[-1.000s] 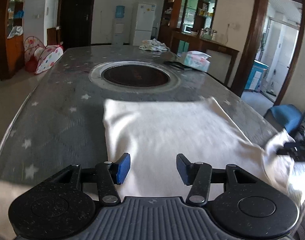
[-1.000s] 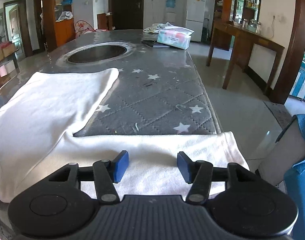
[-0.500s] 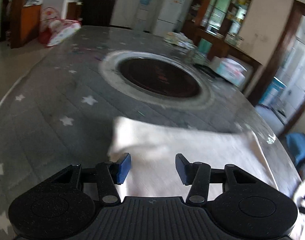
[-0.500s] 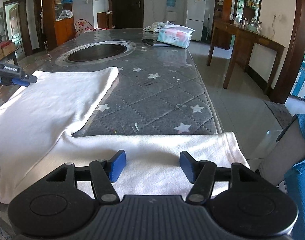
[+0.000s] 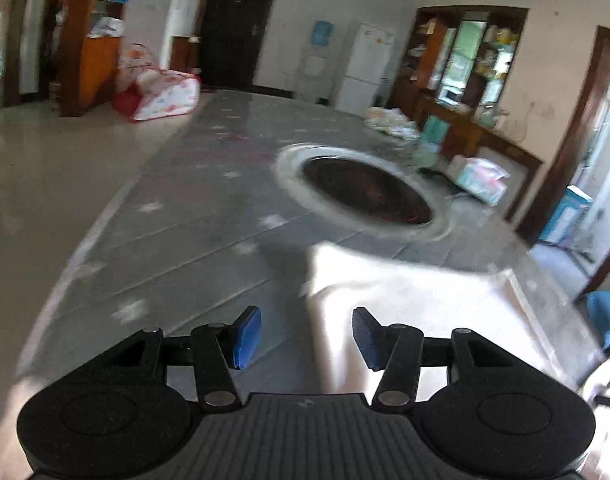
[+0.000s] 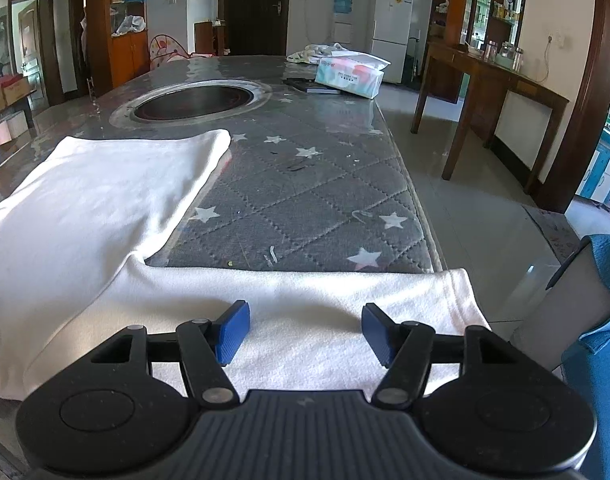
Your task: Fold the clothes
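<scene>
One white garment (image 6: 105, 216) lies on the surface (image 6: 305, 184); left gripper (image 5: 306, 336) and right gripper (image 6: 305, 330) fingers spread, empty.

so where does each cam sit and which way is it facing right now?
Left wrist: sits on the left claw, looking along the grey star table toward the round insert, over the far-left corner of the white garment; shows its own open blue pads; blurred.
Right wrist: sits on the right claw at the near table edge, over the garment's sleeve, facing the tissue pack and fridge; open pads show.
Shared: garment, table, insert, tissue pack, fridge.
</scene>
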The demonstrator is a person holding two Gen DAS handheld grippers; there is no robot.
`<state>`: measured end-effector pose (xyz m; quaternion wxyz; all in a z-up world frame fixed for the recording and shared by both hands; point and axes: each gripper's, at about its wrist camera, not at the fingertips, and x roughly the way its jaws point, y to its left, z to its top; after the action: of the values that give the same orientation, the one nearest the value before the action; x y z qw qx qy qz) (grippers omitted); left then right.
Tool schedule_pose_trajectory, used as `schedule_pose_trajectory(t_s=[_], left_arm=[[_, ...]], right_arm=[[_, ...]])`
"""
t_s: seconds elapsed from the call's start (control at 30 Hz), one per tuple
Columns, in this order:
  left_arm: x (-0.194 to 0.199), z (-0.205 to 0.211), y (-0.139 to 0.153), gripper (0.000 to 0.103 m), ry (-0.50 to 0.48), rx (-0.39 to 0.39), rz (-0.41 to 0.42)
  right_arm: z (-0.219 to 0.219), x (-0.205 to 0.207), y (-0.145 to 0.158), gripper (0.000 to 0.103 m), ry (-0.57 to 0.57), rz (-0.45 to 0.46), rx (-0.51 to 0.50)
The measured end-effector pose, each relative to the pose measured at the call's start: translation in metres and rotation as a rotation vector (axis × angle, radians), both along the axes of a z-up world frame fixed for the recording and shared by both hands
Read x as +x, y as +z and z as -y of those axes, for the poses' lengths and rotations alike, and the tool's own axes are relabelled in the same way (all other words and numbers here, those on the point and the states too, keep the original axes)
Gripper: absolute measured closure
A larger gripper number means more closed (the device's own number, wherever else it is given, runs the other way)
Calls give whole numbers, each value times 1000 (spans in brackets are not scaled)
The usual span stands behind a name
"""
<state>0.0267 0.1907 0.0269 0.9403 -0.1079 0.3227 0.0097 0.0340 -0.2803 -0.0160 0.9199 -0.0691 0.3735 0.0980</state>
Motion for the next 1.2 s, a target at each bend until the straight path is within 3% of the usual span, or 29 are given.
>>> schedule_pose_trajectory(t_s=[0.27, 0.4, 0.53, 0.63, 0.7, 0.77, 0.83, 0.93, 1.03, 1.13, 1.2], left_arm=[[-99, -49, -12, 49, 314, 94, 13], [-115, -72, -22, 49, 424, 58, -9], [-109, -77, -30, 51, 434, 55, -25], [-98, -77, -34, 65, 430, 71, -32], [-91, -78, -36, 83, 435, 94, -29], [-86, -80, -36, 93, 436, 129, -25], [-79, -84, -37, 97, 437, 149, -25], [-70, -86, -37, 97, 447, 193, -24], [-70, -93, -39, 97, 457, 133, -24], [-78, -95, -36, 88, 463, 93, -8], [-85, -96, -33, 71, 466, 60, 7]], right_arm=[[-5, 0, 1, 40, -4, 3, -15], [-6, 0, 1, 40, -6, 3, -16], [-7, -1, 1, 40, -4, 4, -23], [-7, -2, 1, 39, -7, 1, -20], [-6, -2, 1, 39, -10, 1, -19], [-6, -2, 1, 38, -11, 0, -18], [-6, -2, 2, 37, -13, -1, -18], [-6, -2, 1, 36, -18, -1, -19], [-6, -2, 2, 36, -19, 1, -21], [-7, -2, 2, 36, -14, 3, -24], [-9, -4, 6, 36, 1, 13, -24]])
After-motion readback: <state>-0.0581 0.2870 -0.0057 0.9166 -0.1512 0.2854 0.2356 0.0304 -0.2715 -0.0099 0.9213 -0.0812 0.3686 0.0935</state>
